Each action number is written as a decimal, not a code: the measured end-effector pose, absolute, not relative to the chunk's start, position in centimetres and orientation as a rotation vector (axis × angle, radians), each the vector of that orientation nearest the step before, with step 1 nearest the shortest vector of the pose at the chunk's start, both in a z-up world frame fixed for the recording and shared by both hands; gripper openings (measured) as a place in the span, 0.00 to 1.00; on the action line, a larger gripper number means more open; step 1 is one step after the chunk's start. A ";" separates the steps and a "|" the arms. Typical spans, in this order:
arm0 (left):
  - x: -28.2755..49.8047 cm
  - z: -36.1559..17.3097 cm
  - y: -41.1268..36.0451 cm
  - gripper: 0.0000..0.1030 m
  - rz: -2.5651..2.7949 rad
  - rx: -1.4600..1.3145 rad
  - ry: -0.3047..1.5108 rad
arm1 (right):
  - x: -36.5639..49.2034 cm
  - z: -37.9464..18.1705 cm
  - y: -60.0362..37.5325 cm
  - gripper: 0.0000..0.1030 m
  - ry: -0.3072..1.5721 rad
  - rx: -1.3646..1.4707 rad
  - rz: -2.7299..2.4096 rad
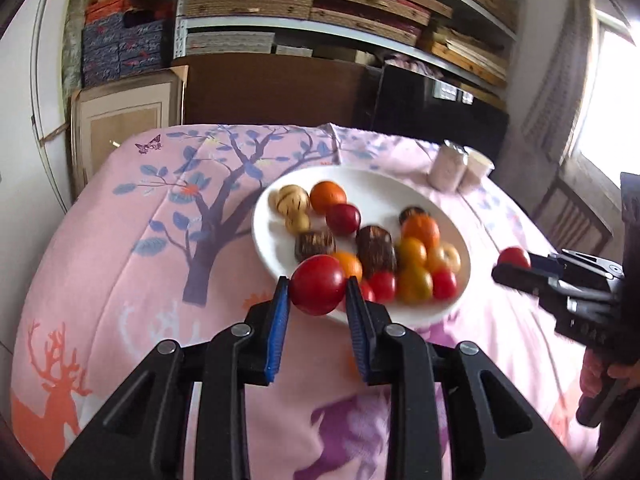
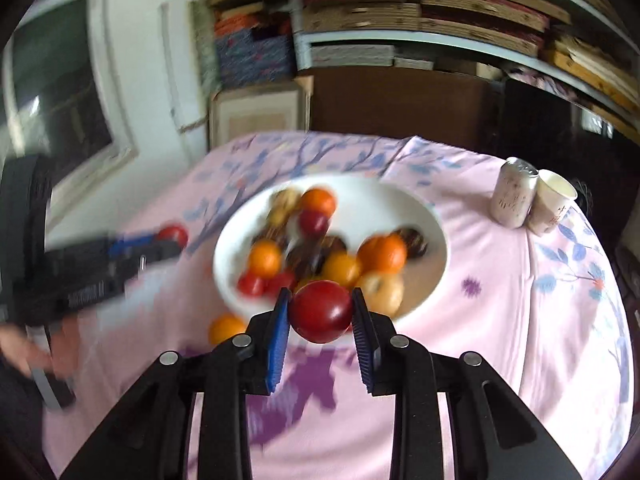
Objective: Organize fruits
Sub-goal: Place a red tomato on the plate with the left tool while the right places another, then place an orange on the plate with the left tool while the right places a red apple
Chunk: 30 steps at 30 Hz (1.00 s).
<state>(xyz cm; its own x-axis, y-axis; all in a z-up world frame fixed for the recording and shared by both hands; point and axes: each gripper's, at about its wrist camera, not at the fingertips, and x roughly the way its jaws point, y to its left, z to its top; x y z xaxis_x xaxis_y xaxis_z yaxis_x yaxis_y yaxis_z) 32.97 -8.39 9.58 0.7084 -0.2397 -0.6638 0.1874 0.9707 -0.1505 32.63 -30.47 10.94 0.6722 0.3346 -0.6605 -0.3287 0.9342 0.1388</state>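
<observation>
A white plate (image 1: pixel 372 184) sits on the pink tablecloth and holds several fruits: oranges, red tomatoes, striped yellow fruits and dark brown ones. My left gripper (image 1: pixel 318 292) is shut on a red tomato (image 1: pixel 318 285) just in front of the plate's near rim. My right gripper (image 2: pixel 321 312) is shut on a dark red fruit (image 2: pixel 321 311) at the plate's (image 2: pixel 424 216) near edge. In the left wrist view the right gripper (image 1: pixel 516 264) shows at the right with its red fruit (image 1: pixel 513 257). An orange (image 2: pixel 226 329) lies on the cloth left of the plate.
A can (image 2: pixel 514 192) and a paper cup (image 2: pixel 552 202) stand at the table's far right. Shelves stacked with boxes (image 1: pixel 320 0) and a cardboard box (image 1: pixel 124 116) stand behind the table. A window is at the right.
</observation>
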 end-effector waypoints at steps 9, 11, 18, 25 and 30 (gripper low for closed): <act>39.9 7.8 -10.5 0.29 -0.208 -0.045 0.791 | 43.1 8.7 -29.7 0.35 0.797 0.007 0.387; 40.4 7.4 -10.4 0.72 -0.196 -0.061 0.792 | 43.6 8.3 -29.2 0.88 0.795 -0.019 0.410; 37.8 8.1 -11.1 0.95 -0.214 0.023 0.748 | 39.4 9.6 -30.3 0.91 0.758 -0.011 0.432; 30.9 6.5 -12.7 0.95 -0.263 0.175 0.784 | 31.5 8.6 -28.2 0.91 0.839 -0.142 0.497; 29.8 3.5 -13.0 0.96 -0.213 0.236 0.835 | 29.5 6.0 -25.6 0.91 0.906 -0.239 0.527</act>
<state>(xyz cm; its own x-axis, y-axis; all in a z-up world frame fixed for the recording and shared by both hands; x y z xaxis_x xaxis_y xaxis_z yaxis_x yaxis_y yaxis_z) 29.80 -12.96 3.49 0.6524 -0.0936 -0.7521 0.2780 0.9527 0.1226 29.55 -25.63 6.04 0.5012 0.3330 -0.7987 -0.5298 0.8479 0.0211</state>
